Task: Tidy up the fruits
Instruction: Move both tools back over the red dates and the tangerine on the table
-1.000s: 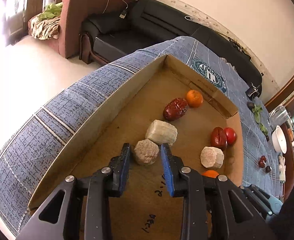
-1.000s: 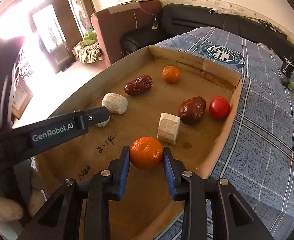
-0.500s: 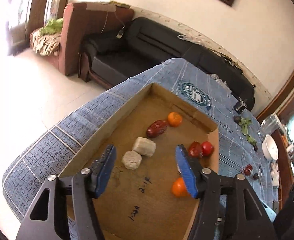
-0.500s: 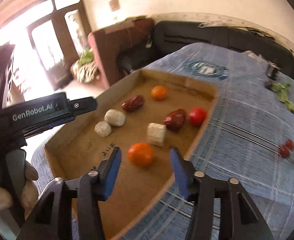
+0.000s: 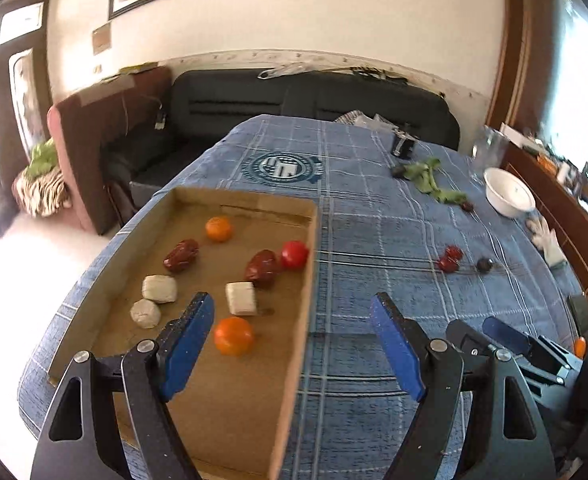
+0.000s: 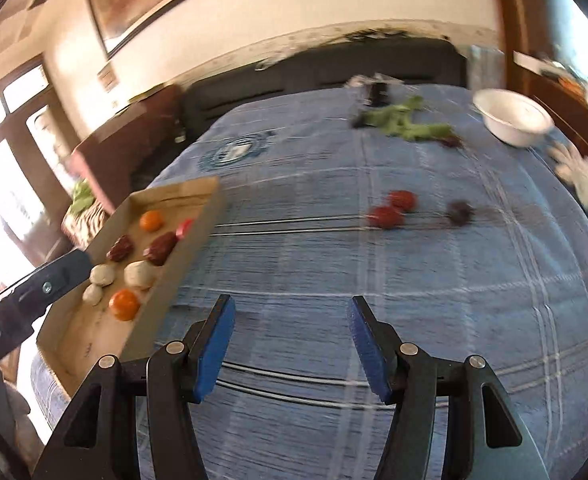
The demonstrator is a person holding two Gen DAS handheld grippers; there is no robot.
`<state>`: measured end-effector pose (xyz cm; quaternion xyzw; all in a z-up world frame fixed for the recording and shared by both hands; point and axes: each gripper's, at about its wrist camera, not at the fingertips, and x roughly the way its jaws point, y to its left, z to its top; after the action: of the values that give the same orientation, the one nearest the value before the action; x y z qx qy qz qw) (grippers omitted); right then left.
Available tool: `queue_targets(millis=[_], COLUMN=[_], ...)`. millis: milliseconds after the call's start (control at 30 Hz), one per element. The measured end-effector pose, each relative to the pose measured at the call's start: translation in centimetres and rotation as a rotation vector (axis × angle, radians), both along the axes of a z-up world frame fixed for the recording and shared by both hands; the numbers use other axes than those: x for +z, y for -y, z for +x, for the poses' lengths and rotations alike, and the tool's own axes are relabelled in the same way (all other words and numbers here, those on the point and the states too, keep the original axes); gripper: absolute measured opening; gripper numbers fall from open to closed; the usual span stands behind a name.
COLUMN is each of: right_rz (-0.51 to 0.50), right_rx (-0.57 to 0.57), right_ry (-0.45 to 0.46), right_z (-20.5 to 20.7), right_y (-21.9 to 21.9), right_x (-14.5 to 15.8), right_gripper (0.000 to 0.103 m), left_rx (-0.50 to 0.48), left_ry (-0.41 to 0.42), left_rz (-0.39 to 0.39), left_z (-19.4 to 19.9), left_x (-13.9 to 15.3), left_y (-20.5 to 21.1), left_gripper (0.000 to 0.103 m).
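A cardboard tray (image 5: 238,412) on the blue checked tablecloth holds two oranges (image 5: 233,335), two dark red dates (image 5: 261,267), a red tomato (image 5: 294,254) and three pale lumps (image 5: 241,298). My left gripper (image 5: 294,344) is open and empty, raised above the tray's right wall. My right gripper (image 6: 290,354) is open and empty above bare cloth, right of the tray (image 6: 94,340). Two red fruits (image 6: 389,210) and a dark one (image 6: 459,213) lie loose on the cloth ahead; they also show in the left wrist view (image 5: 449,258).
A white bowl (image 5: 509,197), green leaves (image 5: 429,178), a small black object (image 5: 402,145) and a white glove (image 5: 547,238) lie toward the table's far right. A black sofa (image 5: 294,96) and brown armchair stand behind. The right gripper's body (image 5: 525,348) shows low right.
Both grippers opened, let go of the pale lump and the orange, and pulled up and back. The right gripper swung right over the cloth; the orange now rests in the tray.
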<state>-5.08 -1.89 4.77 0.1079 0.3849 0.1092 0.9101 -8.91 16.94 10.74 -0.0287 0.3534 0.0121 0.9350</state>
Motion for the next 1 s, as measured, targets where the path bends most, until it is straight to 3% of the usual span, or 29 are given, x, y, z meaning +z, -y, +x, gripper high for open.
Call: queue_targets(millis=[633, 867, 1000], right_rz=[0.052, 0.037, 0.017], right_rx=[-0.102, -0.225, -0.357], right_ry=[-0.009, -0.019, -0.014], right_z=[-1.6, -5.0, -8.7], right_y=[7.7, 15.6, 21.7], right_x=[-0.7, -0.3, -0.1], right_gripper=[0.065, 0.065, 0.065], left_rx=[-0.079, -0.095, -0.107], left_ry=[-0.050, -0.089, -0.111], left_rz=[0.068, 0.039, 0.007], left_z=[0.5, 1.1, 1.5], left_x=[-0.7, -1.7, -2.4], left_y=[6.1, 6.4, 6.6], left_gripper=[0.079, 0.079, 0.079])
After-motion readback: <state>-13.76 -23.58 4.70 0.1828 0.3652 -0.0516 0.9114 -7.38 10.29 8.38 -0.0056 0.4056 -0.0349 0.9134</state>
